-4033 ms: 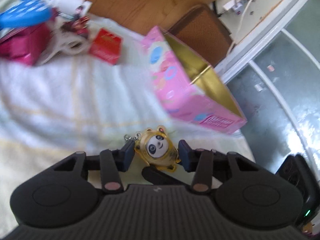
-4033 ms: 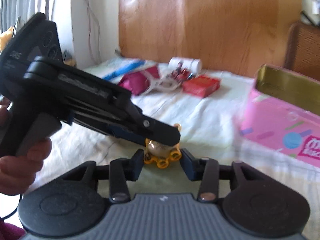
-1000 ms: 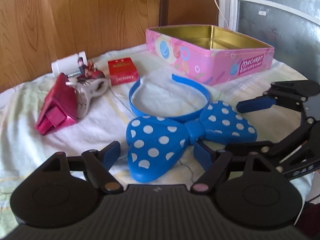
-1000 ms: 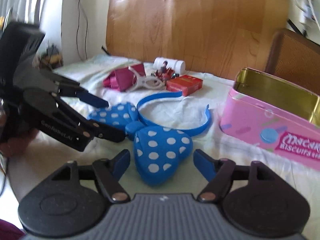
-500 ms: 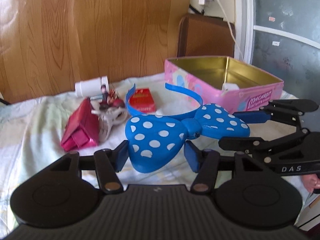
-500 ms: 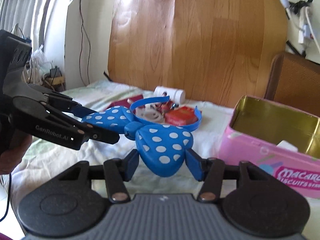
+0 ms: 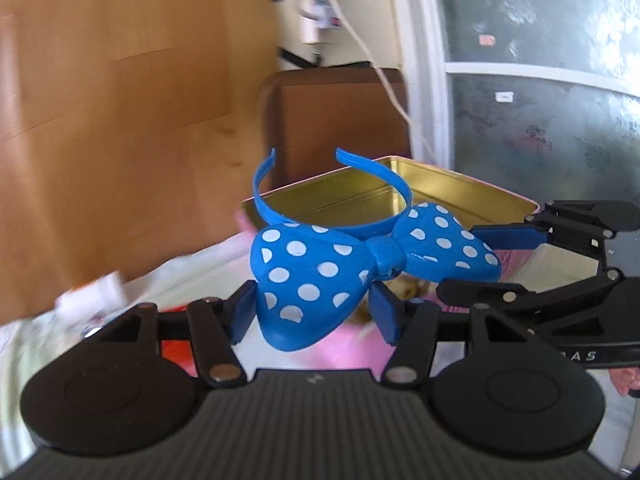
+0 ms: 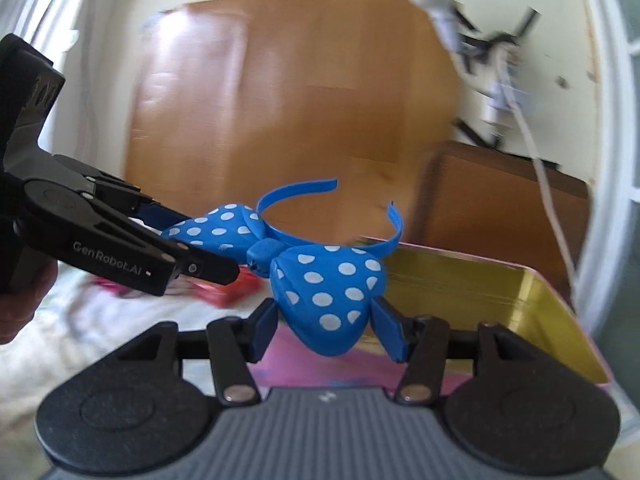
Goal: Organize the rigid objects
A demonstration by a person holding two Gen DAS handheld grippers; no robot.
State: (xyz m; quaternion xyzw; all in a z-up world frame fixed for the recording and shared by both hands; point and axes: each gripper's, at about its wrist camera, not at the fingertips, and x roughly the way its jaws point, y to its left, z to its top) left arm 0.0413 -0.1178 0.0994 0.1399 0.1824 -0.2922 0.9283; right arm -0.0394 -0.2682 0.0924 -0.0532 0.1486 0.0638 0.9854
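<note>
Left view: my left gripper (image 7: 312, 312) pinches one lobe of the bow headband (image 7: 320, 272), held just before the tin (image 7: 460, 188).

Right view: my right gripper (image 8: 324, 330) clamps the other lobe. Next, I reckon: lower it in, release together.

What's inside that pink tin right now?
The pink tin shows bare gold walls and floor where visible. The polka-dot bow headband, held up by the left gripper and the right gripper, covers the near part, so anything lying there can't be seen.
</note>
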